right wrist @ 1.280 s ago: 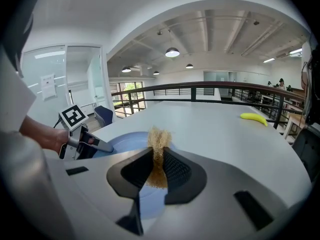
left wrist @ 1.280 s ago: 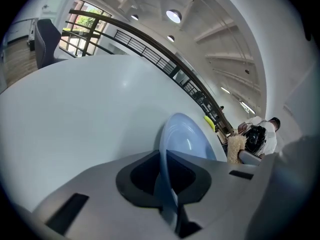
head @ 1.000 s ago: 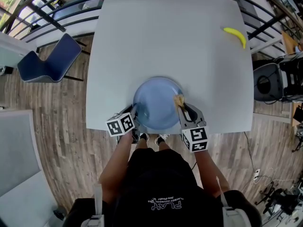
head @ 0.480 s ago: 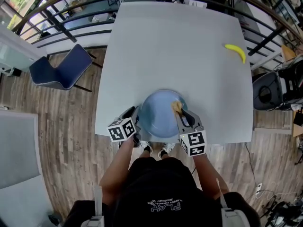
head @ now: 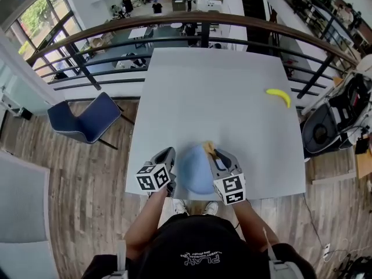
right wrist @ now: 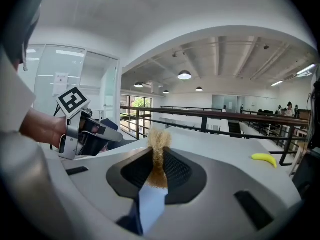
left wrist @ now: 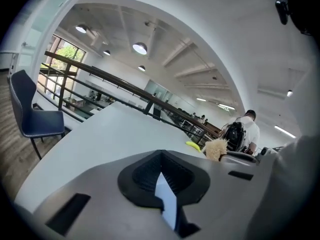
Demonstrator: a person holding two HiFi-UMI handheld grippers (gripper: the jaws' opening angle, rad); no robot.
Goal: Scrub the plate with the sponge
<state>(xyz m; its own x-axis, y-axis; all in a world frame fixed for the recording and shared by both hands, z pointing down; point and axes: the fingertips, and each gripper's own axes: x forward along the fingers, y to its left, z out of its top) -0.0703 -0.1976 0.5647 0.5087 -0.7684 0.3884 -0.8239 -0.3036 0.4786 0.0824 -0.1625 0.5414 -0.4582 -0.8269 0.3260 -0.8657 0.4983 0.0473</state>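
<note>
We steady the blue plate (head: 196, 173) at the table (head: 221, 86) edge with the left gripper (head: 168, 154), jaws just closed seemingly on its rim, so the right gripper (head: 216, 156), pinching the tan sponge (right wrist: 159, 141), can scrub.

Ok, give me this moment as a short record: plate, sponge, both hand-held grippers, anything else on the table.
plate: pale blue, near the table's front edge
sponge: tan, fibrous, at the plate's far edge
right hand-held gripper: shut on the sponge
left hand-held gripper: jaws have just been closing; pale blue sliver between them, seemingly the plate's rim
banana: yellow, far right of the table, apart from everything
chair: blue, on the floor left of the table
</note>
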